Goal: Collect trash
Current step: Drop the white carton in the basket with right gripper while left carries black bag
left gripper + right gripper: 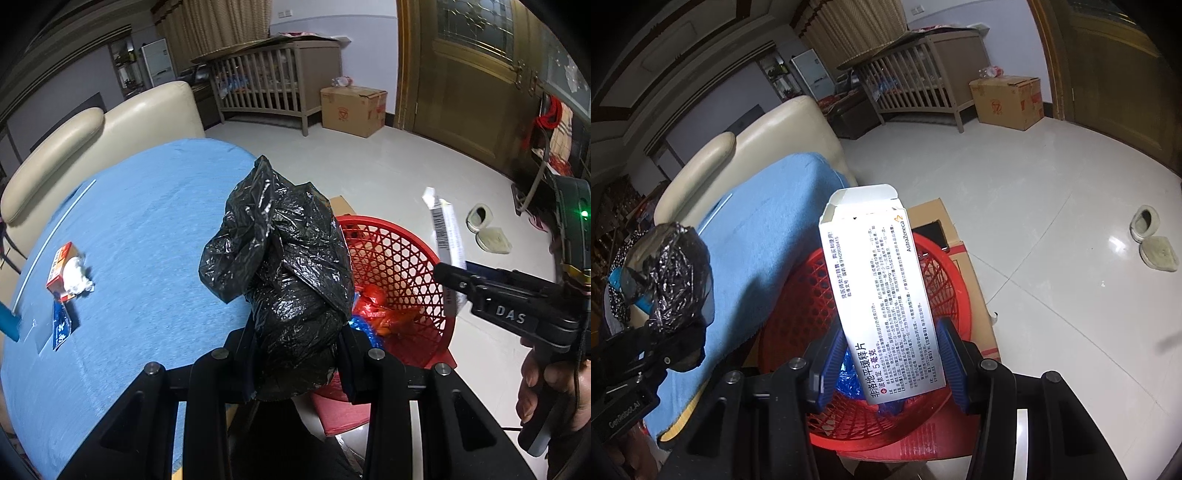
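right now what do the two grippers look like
Both are black handheld frames with round silver bolts. The right gripper has ribbed blue pads; from the left camera its side reads DAS, with a green light and a thin black cable. The left gripper has dark fingers; its side shows small pale lettering.

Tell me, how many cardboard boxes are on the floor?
2 show. One box stands by the crib at the far wall; another lies flat behind the red basket, partly hidden. More may be hidden.
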